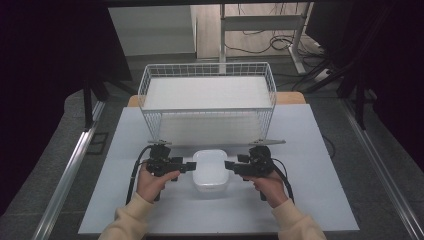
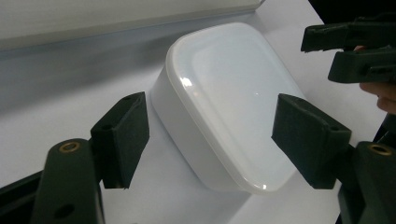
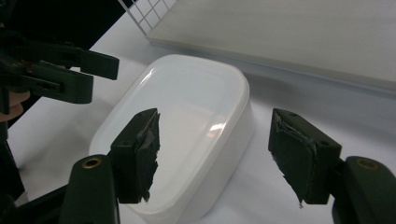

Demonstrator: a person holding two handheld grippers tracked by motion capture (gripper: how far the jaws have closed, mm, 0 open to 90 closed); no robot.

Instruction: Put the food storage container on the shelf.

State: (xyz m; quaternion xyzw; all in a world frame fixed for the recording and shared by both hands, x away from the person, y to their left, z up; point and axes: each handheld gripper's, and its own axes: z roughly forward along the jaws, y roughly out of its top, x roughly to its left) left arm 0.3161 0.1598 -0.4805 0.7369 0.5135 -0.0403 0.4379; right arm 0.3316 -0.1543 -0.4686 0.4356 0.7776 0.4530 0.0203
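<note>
A white rounded container (image 1: 210, 170) with a smooth lid sits on the white table (image 1: 310, 200), between my two grippers. My left gripper (image 1: 190, 166) points at its left side and my right gripper (image 1: 229, 165) at its right side. In the left gripper view the container (image 2: 224, 102) lies just beyond the open left gripper (image 2: 212, 128), whose pads do not touch it. The right gripper (image 2: 350, 51) shows across it at upper right. In the right gripper view the open right gripper (image 3: 217, 142) frames the container (image 3: 187, 126) with clear gaps. The left gripper (image 3: 56, 70) is at upper left.
A white wire basket (image 1: 207, 100) with a flat white bottom stands just behind the container, its front wall close to both grippers. The table drops off at the sides to dark floor with metal rails (image 1: 70, 170). Cream sleeves come in from the bottom.
</note>
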